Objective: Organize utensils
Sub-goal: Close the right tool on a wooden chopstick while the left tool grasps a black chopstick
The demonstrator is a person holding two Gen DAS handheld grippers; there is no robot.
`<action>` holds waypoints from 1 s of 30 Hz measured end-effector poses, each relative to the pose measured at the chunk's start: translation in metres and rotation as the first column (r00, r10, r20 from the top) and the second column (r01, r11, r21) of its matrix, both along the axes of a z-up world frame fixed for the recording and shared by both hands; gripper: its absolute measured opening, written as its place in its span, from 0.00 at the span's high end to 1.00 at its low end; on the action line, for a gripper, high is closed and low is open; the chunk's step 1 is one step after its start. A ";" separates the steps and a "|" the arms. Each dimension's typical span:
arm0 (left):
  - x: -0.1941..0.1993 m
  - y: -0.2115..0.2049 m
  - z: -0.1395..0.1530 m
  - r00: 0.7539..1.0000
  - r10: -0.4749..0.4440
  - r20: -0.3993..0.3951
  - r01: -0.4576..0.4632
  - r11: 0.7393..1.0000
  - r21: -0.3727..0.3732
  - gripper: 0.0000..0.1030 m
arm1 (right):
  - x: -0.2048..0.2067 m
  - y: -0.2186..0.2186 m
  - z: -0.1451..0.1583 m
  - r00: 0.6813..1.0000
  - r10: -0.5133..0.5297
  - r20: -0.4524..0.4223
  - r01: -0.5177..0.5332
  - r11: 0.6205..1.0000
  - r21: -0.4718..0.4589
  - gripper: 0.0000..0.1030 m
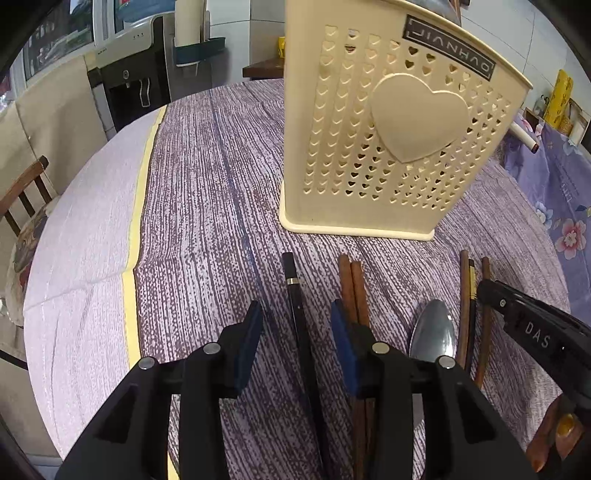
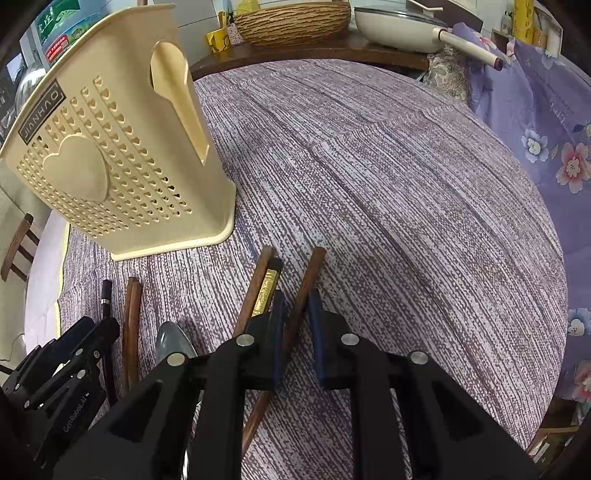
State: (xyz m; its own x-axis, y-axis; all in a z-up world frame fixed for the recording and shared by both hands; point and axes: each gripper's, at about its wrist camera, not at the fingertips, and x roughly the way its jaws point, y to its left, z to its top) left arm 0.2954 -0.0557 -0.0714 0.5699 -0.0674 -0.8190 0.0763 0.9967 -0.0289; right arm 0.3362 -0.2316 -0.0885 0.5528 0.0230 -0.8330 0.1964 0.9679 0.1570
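A cream utensil holder point(image 1: 391, 125) with heart holes stands on the purple-striped tablecloth point(image 1: 207, 192); it also shows in the right wrist view point(image 2: 118, 158). In front of it lie a black chopstick point(image 1: 295, 295), a brown pair point(image 1: 352, 284), a metal spoon point(image 1: 434, 334) and three more chopsticks point(image 1: 471, 295). My left gripper point(image 1: 297, 326) is open, its fingers either side of the black chopstick. My right gripper point(image 2: 295, 321) is open around a brown chopstick point(image 2: 308, 280), beside a gold-banded black one point(image 2: 267, 286) and another brown one point(image 2: 255, 288).
A wooden chair point(image 1: 22, 192) stands at the table's left edge. Behind the table are a woven basket point(image 2: 291, 20) and a white pan point(image 2: 402, 26) on a dark shelf. A floral purple cloth point(image 2: 546, 147) lies to the right.
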 end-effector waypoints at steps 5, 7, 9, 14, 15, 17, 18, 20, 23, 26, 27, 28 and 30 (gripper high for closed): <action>-0.001 -0.002 -0.003 1.000 0.018 0.024 -0.018 0.999 0.031 0.68 | 0.000 0.004 0.001 1.000 -0.013 0.010 0.013 1.000 -0.016 0.86; -0.001 -0.001 -0.003 0.999 0.025 0.026 -0.026 0.999 0.040 0.74 | 0.000 0.005 0.000 1.000 -0.014 0.011 0.014 1.000 -0.026 0.87; -0.001 0.001 -0.003 0.999 0.026 0.025 -0.027 0.999 0.047 0.77 | 0.000 0.005 0.001 1.000 -0.014 0.015 0.015 0.999 -0.034 0.88; 0.003 0.008 -0.002 0.999 0.040 0.024 -0.041 0.998 0.044 0.89 | 0.001 0.002 0.000 1.000 -0.023 0.019 0.023 1.000 -0.012 0.88; 0.004 0.009 -0.002 0.999 0.040 0.023 -0.040 0.998 0.040 0.90 | 0.001 0.002 0.000 1.000 -0.023 0.020 0.023 1.000 -0.012 0.88; 0.005 0.010 -0.002 0.999 0.037 0.018 -0.037 0.999 0.036 0.90 | 0.001 0.002 0.000 1.000 -0.022 0.021 0.022 1.000 -0.011 0.88; 0.006 0.010 -0.002 0.999 0.035 0.017 -0.036 0.999 0.035 0.90 | 0.001 0.002 0.000 1.000 -0.022 0.022 0.022 1.000 -0.008 0.89; 0.006 0.009 -0.002 0.999 0.033 0.018 -0.034 0.999 0.039 0.90 | 0.003 0.001 0.000 0.999 -0.024 0.023 0.024 1.000 0.000 0.89; 0.004 0.008 -0.001 1.000 0.021 0.015 -0.022 0.999 0.039 0.91 | 0.004 0.002 0.000 1.000 -0.015 0.026 0.015 1.000 -0.004 0.89; 0.008 0.012 0.000 1.000 0.017 0.006 -0.017 1.000 0.018 0.91 | 0.006 0.005 0.000 1.000 -0.007 0.030 0.008 1.000 -0.016 0.89; 0.009 0.013 0.000 1.000 0.015 0.005 -0.015 1.000 0.012 0.91 | 0.006 0.005 0.000 0.999 -0.008 0.031 0.008 1.000 -0.011 0.89; 0.010 0.015 0.000 1.000 0.015 0.004 -0.016 1.000 0.005 0.92 | 0.007 0.004 0.000 0.999 -0.009 0.032 0.009 1.000 -0.006 0.89; 0.011 0.016 -0.001 1.000 0.016 0.003 -0.016 1.000 -0.006 0.92 | 0.007 0.002 0.000 0.999 -0.007 0.037 0.006 1.000 0.020 0.90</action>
